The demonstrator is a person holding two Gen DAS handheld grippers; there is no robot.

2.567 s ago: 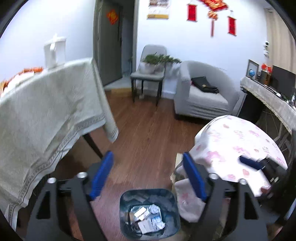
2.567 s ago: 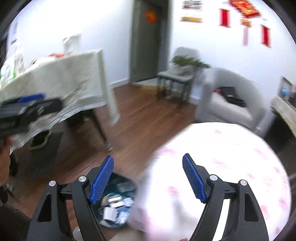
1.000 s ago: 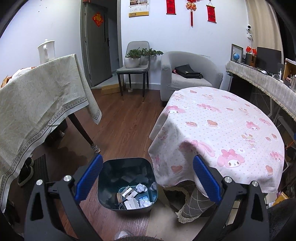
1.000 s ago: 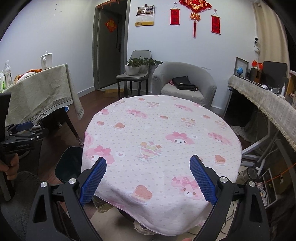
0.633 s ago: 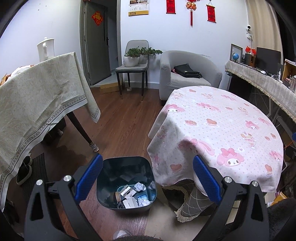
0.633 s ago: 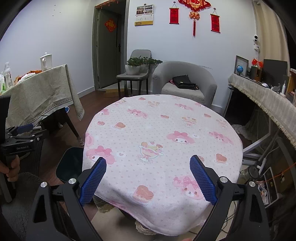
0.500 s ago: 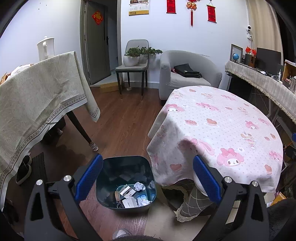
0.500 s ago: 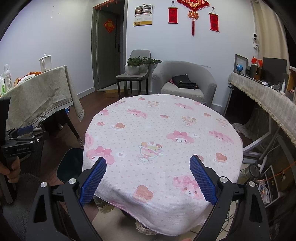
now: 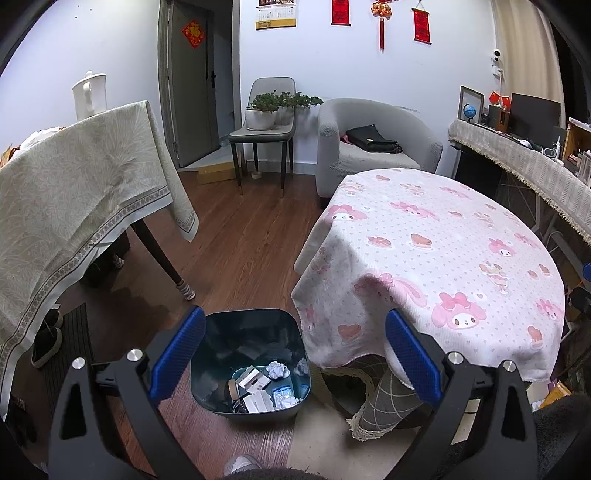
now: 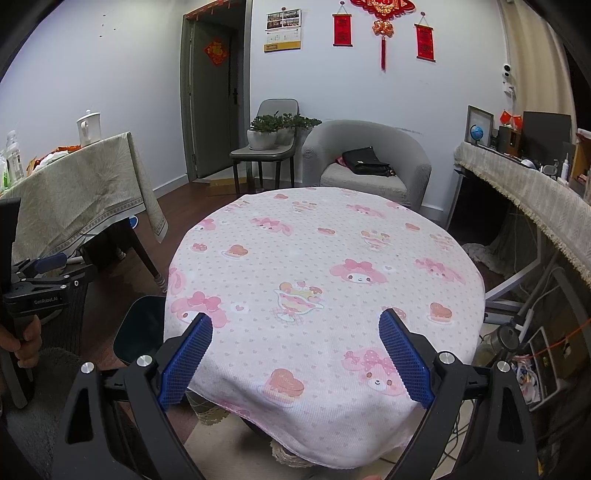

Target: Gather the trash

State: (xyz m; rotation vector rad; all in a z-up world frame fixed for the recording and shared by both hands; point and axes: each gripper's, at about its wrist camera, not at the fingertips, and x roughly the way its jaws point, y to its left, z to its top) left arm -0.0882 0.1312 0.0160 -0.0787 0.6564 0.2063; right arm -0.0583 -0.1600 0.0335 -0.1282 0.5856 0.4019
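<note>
Pink-clothed table point(image 10: 325, 266), trash bin point(image 9: 207, 369) beside it, both grippers spread, empty

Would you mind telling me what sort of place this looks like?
Most likely a home living room: a grey armchair, a round table under a cartoon-print cloth, and red festive hangings on the wall.

- Trash bin point(image 9: 248, 325): mouth open from above, overhanging pink tablecloth point(image 9: 424, 258) just beside its right rim
- Wood floor point(image 9: 236, 243): open passage between both tables
</note>
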